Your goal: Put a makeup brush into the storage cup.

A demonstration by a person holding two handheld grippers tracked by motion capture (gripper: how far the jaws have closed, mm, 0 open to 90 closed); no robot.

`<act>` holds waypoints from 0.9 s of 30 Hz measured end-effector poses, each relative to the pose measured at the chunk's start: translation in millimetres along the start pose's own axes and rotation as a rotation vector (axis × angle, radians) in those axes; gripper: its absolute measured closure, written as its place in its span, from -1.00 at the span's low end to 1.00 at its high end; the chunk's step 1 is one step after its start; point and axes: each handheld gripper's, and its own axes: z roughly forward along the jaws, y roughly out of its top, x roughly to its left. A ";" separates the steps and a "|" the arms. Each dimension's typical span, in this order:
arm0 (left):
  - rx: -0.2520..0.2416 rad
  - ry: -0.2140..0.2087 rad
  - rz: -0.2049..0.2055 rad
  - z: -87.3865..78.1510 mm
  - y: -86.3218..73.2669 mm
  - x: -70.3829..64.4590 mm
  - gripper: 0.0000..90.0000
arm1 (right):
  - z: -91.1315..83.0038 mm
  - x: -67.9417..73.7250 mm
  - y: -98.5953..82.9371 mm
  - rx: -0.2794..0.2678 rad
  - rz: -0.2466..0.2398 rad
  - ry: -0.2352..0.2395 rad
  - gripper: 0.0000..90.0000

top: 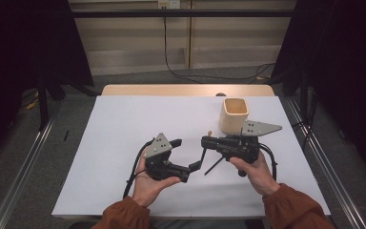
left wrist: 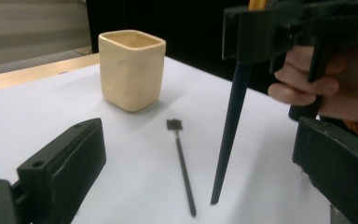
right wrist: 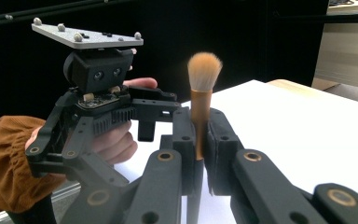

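Nearest, the left gripper (top: 187,155) is waiting wide open and empty. Just right, the right gripper (right wrist: 199,140) is pinching a brush (right wrist: 201,88) upright, bristles up. Beyond stands the cup (top: 234,115); I'd keep the handle vertical, centring it over the rim.

A cream cup (top: 233,114) is seen on a white table (top: 124,138). A brush (right wrist: 200,100) with tan bristles, a gold ferrule and a black handle is gripped by black jaws. Rust-orange sleeves (top: 124,215) are worn.
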 end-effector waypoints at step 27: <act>-0.045 0.144 -0.006 -56.6 -18.1 27.9 -0.97 | -11.8 -5.4 1.0 0.020 -0.015 -0.041 0.86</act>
